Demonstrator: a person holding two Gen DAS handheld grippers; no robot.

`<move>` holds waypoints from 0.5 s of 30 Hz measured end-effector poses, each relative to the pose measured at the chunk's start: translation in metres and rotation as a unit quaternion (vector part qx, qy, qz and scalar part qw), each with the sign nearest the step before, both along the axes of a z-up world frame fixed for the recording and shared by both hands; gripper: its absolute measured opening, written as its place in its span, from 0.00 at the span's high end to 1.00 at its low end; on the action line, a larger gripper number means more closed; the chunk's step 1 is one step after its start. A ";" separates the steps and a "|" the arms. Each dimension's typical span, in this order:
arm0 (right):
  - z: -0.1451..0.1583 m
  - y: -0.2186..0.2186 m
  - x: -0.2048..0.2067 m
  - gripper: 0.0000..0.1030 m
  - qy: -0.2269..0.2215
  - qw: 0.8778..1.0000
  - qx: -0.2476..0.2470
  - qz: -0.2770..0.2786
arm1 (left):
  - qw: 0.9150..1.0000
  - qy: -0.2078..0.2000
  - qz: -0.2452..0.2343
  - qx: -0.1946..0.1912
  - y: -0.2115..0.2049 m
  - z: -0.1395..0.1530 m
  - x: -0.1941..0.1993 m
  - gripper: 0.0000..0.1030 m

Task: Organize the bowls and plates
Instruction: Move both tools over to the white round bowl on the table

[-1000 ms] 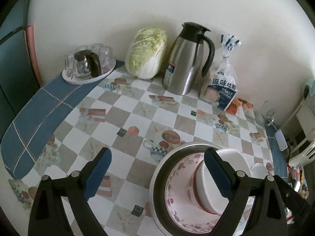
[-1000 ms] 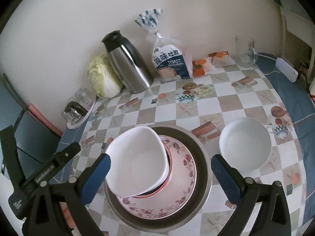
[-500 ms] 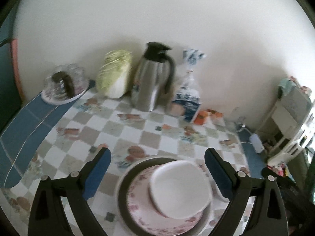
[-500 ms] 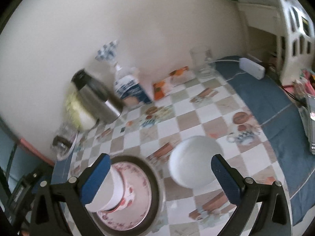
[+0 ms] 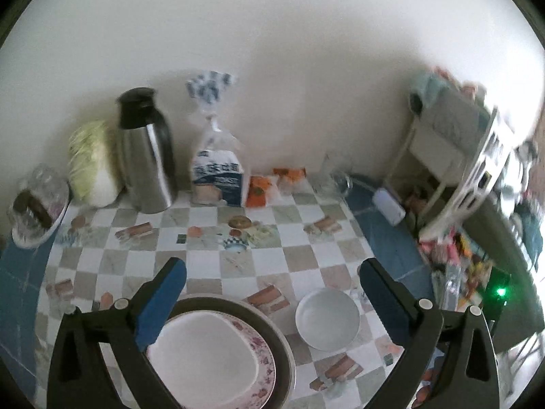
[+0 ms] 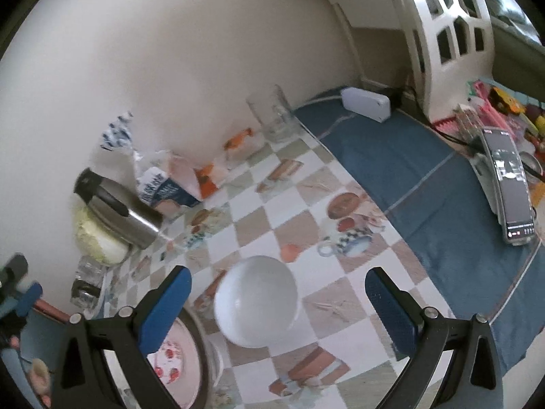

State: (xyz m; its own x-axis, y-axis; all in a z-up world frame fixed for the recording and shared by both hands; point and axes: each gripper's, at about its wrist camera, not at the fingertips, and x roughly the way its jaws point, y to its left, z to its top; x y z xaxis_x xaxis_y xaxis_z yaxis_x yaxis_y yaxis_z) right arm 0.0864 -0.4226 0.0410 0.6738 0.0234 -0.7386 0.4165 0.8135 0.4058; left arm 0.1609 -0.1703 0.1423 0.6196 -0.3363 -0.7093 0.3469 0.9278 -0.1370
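Note:
A white squarish bowl (image 5: 204, 358) sits on a pink floral plate (image 5: 264, 361) inside a grey metal dish (image 5: 272, 320) at the near edge of the checkered table (image 5: 221, 262). A round white bowl (image 5: 327, 318) stands alone to its right; it also shows in the right wrist view (image 6: 256, 301). My left gripper (image 5: 272, 293) is open and empty above the stack. My right gripper (image 6: 277, 301) is open and empty, its fingers either side of the round bowl and above it. The dish's edge (image 6: 201, 358) and the plate (image 6: 170, 364) show at lower left.
Along the wall stand a steel thermos (image 5: 144, 150), a cabbage (image 5: 90, 163), a toast bag (image 5: 218, 177), orange packets (image 5: 259, 187), a glass mug (image 6: 272, 116) and a tray of glasses (image 5: 34, 204). A white box (image 6: 366, 104) and a phone (image 6: 511, 184) lie right.
Both grippers have swung to the right. The round bowl has come into the left view and moved between the right gripper's fingers. The stack slid to the lower left. Both stayed open.

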 end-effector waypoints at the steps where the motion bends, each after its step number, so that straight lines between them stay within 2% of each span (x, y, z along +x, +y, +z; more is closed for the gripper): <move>1: -0.006 -0.002 0.001 0.00 0.009 1.000 0.001 -0.001 | 1.000 0.008 -0.012 0.010 -0.011 -0.002 0.003 0.01; 4: -0.022 -0.008 0.005 0.00 0.033 0.999 0.006 -0.005 | 0.997 0.037 -0.042 0.045 -0.046 -0.019 0.013 0.01; 10: -0.053 -0.015 0.011 0.02 0.074 0.997 0.018 -0.011 | 0.989 0.098 -0.048 0.099 -0.093 -0.079 0.029 0.01; 15: -0.073 -0.014 0.017 0.18 0.104 0.994 0.023 -0.004 | 0.981 0.131 -0.047 0.138 -0.113 -0.124 0.040 0.04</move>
State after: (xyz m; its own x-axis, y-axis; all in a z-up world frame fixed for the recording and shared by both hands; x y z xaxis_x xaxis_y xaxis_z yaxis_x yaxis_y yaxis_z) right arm 0.1029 -0.4369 -0.0320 0.5074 0.0562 -0.8599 0.5012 0.7925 0.3475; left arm 0.2008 -0.2829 0.0187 0.3788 -0.1561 -0.9122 0.4188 0.9079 0.0185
